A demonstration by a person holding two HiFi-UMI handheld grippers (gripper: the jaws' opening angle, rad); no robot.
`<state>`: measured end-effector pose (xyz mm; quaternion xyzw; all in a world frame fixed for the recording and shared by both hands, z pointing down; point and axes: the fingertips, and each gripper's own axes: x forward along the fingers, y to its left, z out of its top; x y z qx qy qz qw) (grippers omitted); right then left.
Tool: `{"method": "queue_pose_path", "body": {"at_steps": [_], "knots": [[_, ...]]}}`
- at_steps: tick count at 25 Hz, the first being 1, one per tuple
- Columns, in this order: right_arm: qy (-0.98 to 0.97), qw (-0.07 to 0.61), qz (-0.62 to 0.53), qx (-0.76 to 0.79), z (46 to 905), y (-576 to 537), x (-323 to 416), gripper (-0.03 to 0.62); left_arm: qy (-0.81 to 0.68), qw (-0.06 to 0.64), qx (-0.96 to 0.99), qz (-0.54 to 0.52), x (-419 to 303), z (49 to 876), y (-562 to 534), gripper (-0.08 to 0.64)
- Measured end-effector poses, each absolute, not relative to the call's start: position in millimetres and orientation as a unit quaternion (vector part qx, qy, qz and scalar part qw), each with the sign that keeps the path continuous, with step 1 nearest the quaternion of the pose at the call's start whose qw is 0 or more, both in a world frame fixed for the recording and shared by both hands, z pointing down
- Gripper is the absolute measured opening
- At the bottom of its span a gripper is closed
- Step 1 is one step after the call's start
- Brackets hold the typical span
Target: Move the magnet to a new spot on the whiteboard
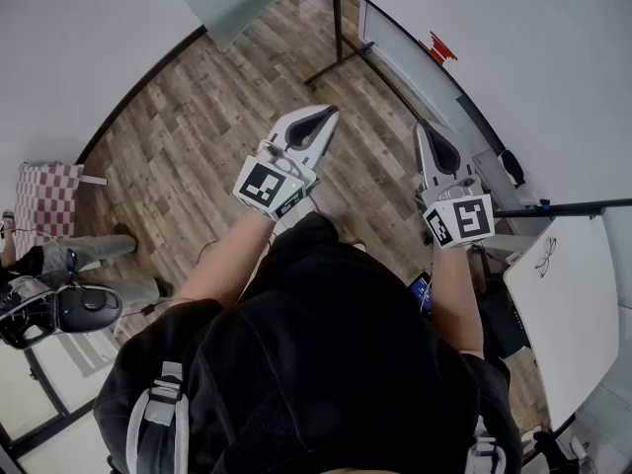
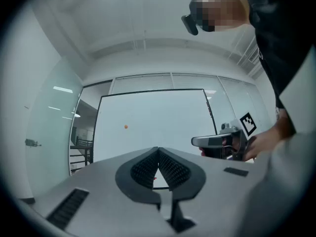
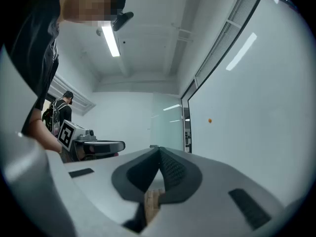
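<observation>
A small orange magnet point(image 2: 126, 127) sticks to the big whiteboard point(image 2: 158, 117), left of its middle. In the right gripper view the magnet point(image 3: 210, 120) shows on the whiteboard point(image 3: 256, 107) at my right. My left gripper point(image 2: 158, 149) is shut and empty, well short of the board. My right gripper point(image 3: 159, 148) is also shut with nothing in it. In the head view the left gripper point(image 1: 321, 117) and right gripper point(image 1: 423, 131) are held side by side at chest height, and the whiteboard point(image 1: 513, 57) stands to the right.
A red item point(image 1: 437, 47) sits by the board's lower edge. A black stand pole point(image 1: 336, 18) rises from the wood floor point(image 1: 197, 117). A small white board with a sketch point(image 1: 563, 314) is at the right. A seated person point(image 1: 69, 260) and a checkered cloth point(image 1: 44, 200) are at the left.
</observation>
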<state>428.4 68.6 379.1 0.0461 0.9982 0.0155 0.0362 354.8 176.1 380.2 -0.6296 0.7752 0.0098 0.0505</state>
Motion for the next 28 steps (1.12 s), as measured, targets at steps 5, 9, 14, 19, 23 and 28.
{"method": "queue_pose_path", "body": {"at_steps": [5,9,14,19,23,28], "knots": [[0.999,0.028,0.017,0.042,379.0,64.2,429.7,-0.002,0.775,0.05,-0.63,0.01,357.2,375.9,173.3,0.005],[0.998,0.024,0.024,0.046,383.8,65.0,432.1,-0.003,0.776,0.045,-0.629,0.006,360.6,378.2,173.7,0.005],[0.998,0.021,0.021,0.056,384.1,65.5,432.0,-0.002,0.775,0.047,-0.631,0.005,365.0,373.1,169.9,0.005],[0.998,0.018,0.013,0.054,384.2,66.0,421.4,-0.002,0.77,0.04,-0.636,0.0,360.0,376.1,166.8,0.005],[0.998,0.02,0.028,0.053,384.0,72.3,402.0,-0.002,0.757,0.031,-0.652,-0.009,346.1,382.0,166.1,0.006],[0.999,0.016,0.032,0.039,374.6,77.2,364.3,-0.002,0.744,0.038,-0.667,-0.009,307.3,374.6,168.4,0.006]]}}
